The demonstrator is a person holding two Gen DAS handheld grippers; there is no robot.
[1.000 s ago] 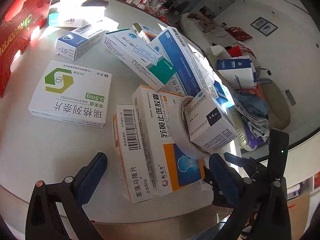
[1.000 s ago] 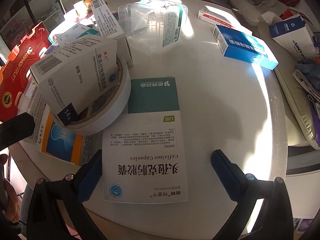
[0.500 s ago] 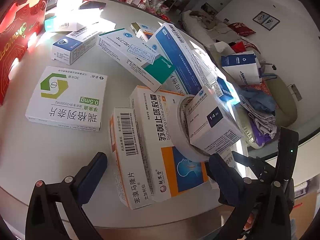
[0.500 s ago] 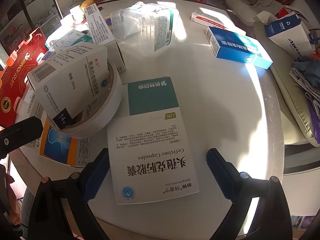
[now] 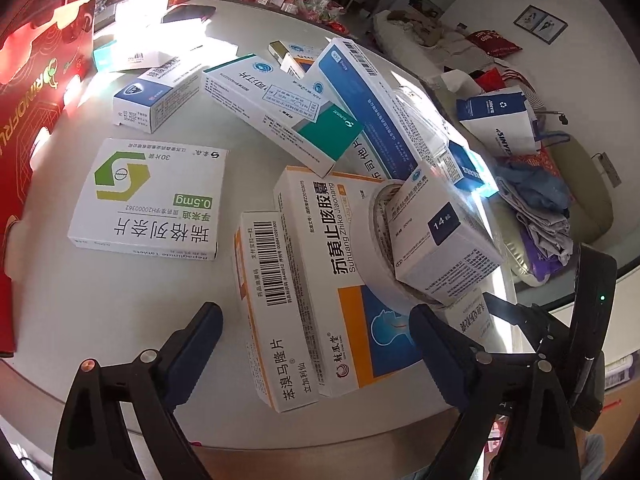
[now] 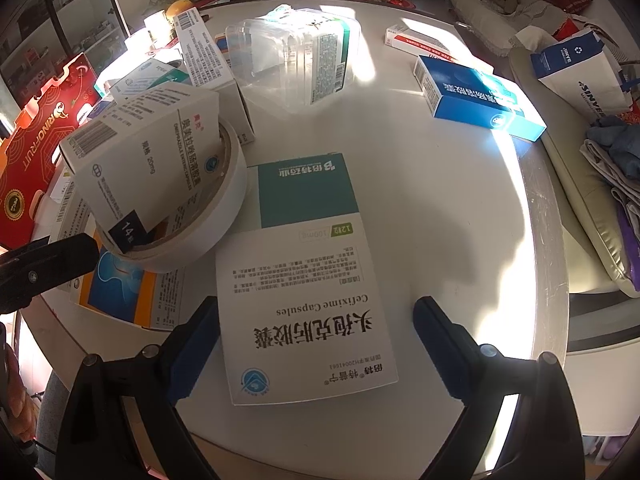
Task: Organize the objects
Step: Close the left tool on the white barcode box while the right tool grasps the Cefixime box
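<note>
In the left wrist view, the left gripper [image 5: 316, 320] points down at the near edge of a round white desk [image 5: 100, 300] strewn with medicine boxes. Its fingers [image 5: 200, 328] stand spread and have just been narrowing. Two overlapping boxes lie between them without either pad pressing: a narrow white box with a barcode [image 5: 272, 304], and on it a larger box with an orange and blue panel [image 5: 340, 280]. A roll of white tape [image 5: 376, 248] rests on the orange box at the centre right of the frame, and a white box marked 14 [image 5: 440, 236] leans tilted in its hole. At the centre left a flat white box with a green logo [image 5: 148, 200] lies apart on bare desk. Further up, a teal-ended box [image 5: 280, 112] and a long blue-striped box [image 5: 360, 100] lean across one another. A red carton [image 5: 32, 92] fills the left edge.

In the right wrist view, the right gripper [image 6: 316, 332] hangs over a large white and teal Cefixime Capsules box [image 6: 308, 280] lying flat at the centre bottom. Its fingers [image 6: 196, 332] are wide apart; the left one sits right at the box's edge, the right one clear of it. The tape roll sits just left of this box. A clear plastic container [image 6: 288, 60] stands at the upper centre, and a blue box [image 6: 476, 96] lies at the upper right.
</note>
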